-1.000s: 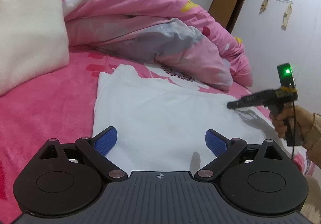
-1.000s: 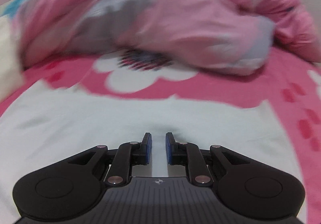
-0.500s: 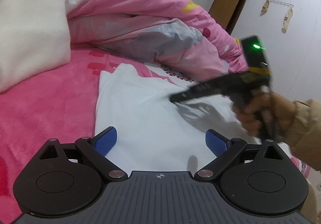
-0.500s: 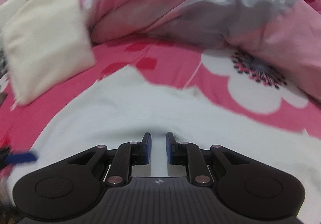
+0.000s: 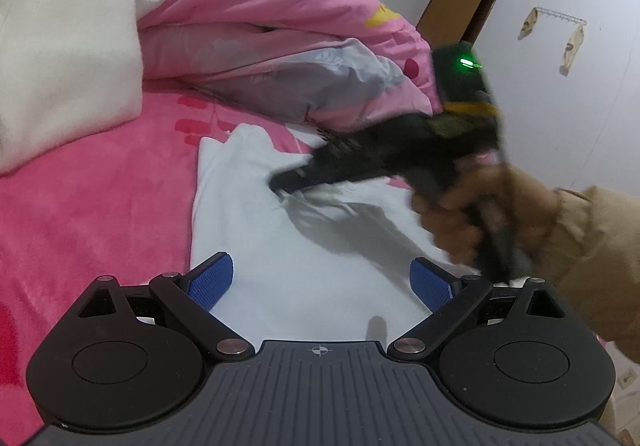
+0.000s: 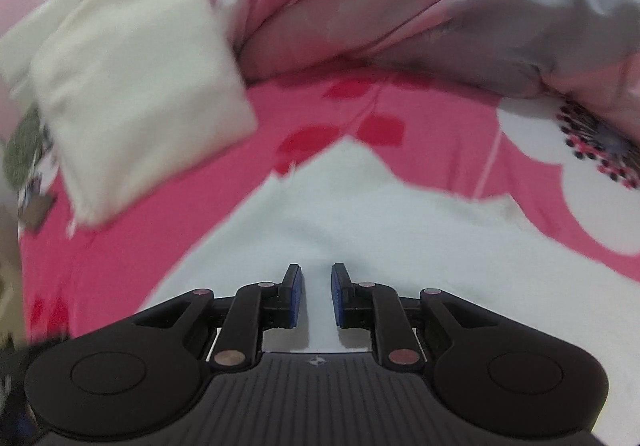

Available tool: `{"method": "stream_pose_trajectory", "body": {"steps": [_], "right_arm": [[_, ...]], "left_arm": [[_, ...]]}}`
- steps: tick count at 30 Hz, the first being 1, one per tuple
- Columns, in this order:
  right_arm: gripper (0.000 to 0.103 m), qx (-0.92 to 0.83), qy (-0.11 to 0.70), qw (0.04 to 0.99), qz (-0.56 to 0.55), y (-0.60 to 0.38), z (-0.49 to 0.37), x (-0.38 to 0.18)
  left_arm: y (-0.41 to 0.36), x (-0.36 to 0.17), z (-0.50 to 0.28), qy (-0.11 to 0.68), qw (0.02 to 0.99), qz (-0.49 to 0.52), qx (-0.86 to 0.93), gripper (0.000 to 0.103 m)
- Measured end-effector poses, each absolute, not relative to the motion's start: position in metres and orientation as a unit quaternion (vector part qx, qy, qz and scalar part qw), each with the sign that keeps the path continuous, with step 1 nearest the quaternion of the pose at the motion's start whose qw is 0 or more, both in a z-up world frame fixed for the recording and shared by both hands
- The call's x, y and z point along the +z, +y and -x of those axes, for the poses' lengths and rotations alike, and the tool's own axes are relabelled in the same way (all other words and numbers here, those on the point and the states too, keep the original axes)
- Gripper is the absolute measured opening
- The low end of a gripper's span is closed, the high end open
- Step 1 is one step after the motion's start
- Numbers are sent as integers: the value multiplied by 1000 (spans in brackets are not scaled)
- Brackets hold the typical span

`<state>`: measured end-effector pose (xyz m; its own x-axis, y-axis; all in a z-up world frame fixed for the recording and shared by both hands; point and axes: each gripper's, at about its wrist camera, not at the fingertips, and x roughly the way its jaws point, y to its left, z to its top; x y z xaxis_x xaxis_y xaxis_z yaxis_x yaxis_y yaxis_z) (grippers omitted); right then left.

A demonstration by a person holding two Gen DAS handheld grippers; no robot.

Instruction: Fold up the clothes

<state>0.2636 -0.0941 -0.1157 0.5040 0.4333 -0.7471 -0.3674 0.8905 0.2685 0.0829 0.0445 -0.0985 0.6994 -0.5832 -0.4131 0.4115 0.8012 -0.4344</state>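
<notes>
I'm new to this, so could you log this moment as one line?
task: fold clothes | left gripper: open above white garment | right gripper: narrow gap, nothing between, over garment | bed

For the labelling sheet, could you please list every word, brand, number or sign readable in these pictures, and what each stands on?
No words, brands or numbers can be read.
Small crosshair mark, no lettering: on the left gripper body, and likewise on the right gripper body.
Right gripper seen from the left wrist view: blurred, with a green light only.
White garment: no visible print.
</notes>
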Motion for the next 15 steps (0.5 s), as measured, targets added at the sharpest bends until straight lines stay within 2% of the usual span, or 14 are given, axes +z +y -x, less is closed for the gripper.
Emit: {"method": "stream_pose_trajectory", "body": {"steps": [5, 8, 13, 15], "right_arm": [[17, 233, 428, 870, -74, -96, -271, -104], [17, 273, 437, 856, -39, -93, -257, -93], [17, 311, 466, 827, 41, -59, -249, -108], [17, 314, 451, 834, 49, -44, -254, -114]], "left_arm": [[47, -98, -83, 275, 906, 164, -276, 96], [50, -97, -84, 276, 903, 173, -279, 96], [52, -97, -84, 275, 902, 175, -281, 96], [51, -97, -84, 276, 903, 175, -280, 96]]}}
